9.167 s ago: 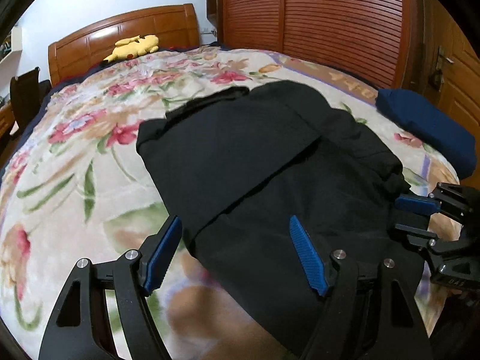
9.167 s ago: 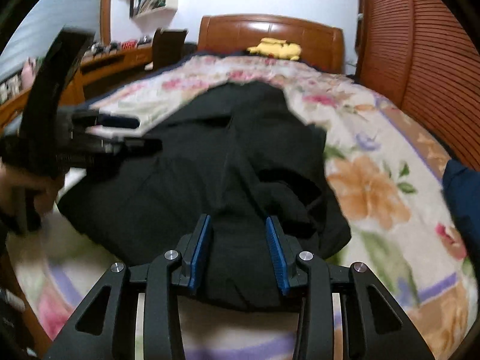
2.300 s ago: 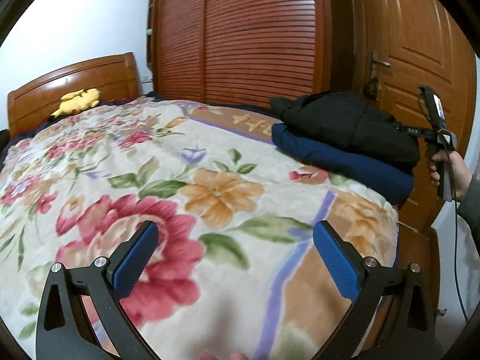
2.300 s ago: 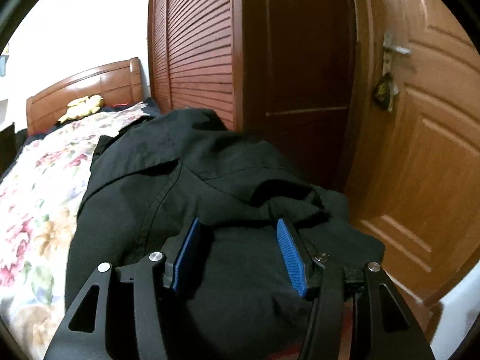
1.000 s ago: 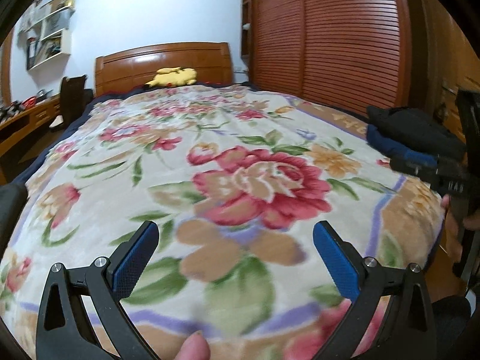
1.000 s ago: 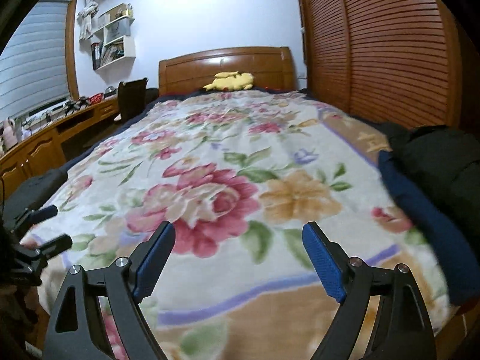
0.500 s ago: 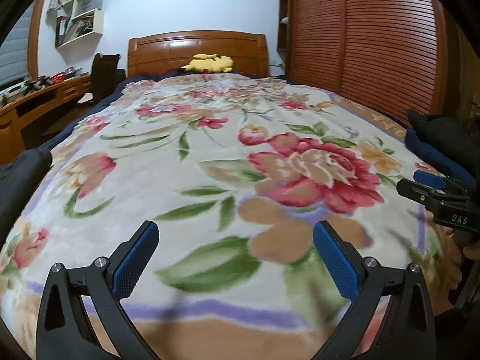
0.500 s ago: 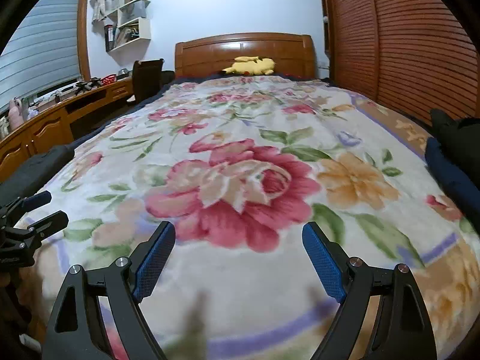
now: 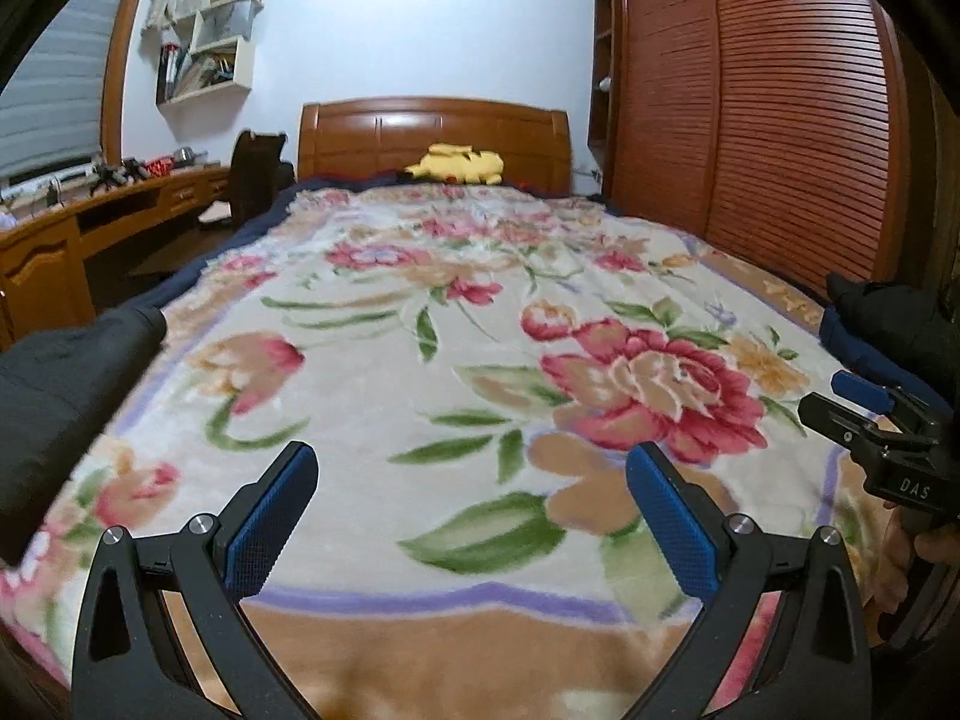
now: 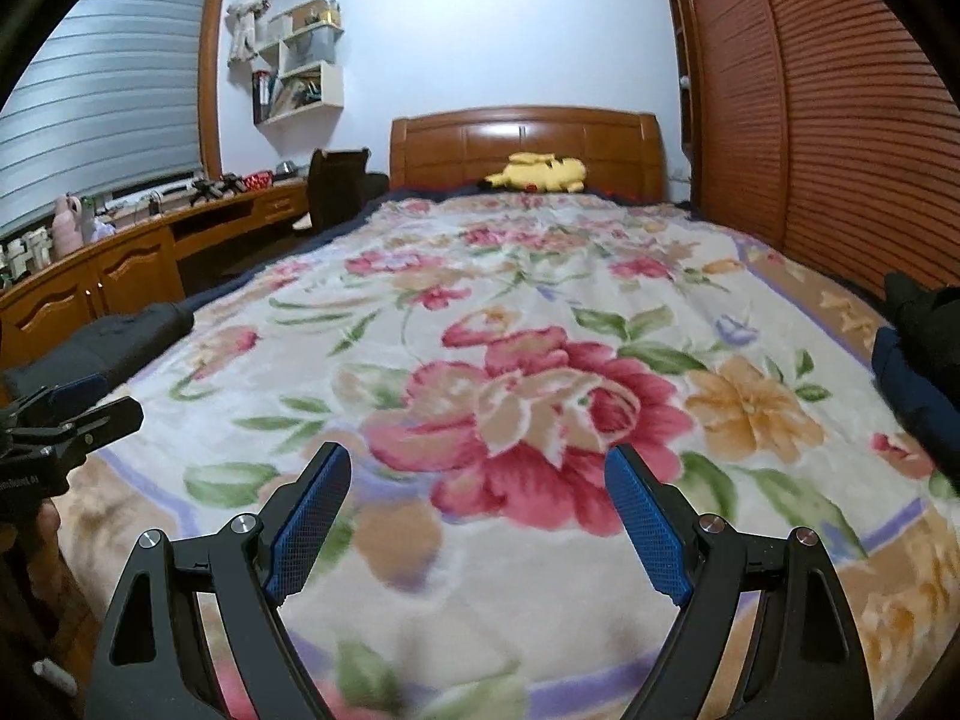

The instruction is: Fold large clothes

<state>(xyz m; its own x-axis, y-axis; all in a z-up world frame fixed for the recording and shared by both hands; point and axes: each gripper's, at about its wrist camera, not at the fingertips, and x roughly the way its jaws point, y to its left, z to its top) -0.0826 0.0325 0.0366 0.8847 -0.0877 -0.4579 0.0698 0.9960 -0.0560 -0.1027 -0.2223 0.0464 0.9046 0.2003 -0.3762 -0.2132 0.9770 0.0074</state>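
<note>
A dark garment (image 9: 54, 384) lies at the bed's left near edge; it also shows in the right wrist view (image 10: 114, 336). A folded black garment (image 9: 894, 324) rests on a folded navy one (image 9: 852, 354) at the bed's right edge, also in the right wrist view (image 10: 924, 312). My left gripper (image 9: 471, 510) is open and empty above the foot of the bed. My right gripper (image 10: 477, 507) is open and empty, and shows at the right of the left wrist view (image 9: 864, 402).
A floral blanket (image 9: 480, 324) covers the bed. A wooden headboard (image 9: 432, 132) with a yellow plush toy (image 9: 456, 165) is at the far end. A slatted wooden wardrobe (image 9: 768, 108) stands on the right. A desk (image 10: 120, 264) and chair (image 10: 339, 186) stand on the left.
Both grippers have swung left, away from the folded stack, to face up the bed. The dark garment at the left edge has come further into view. Both stay open.
</note>
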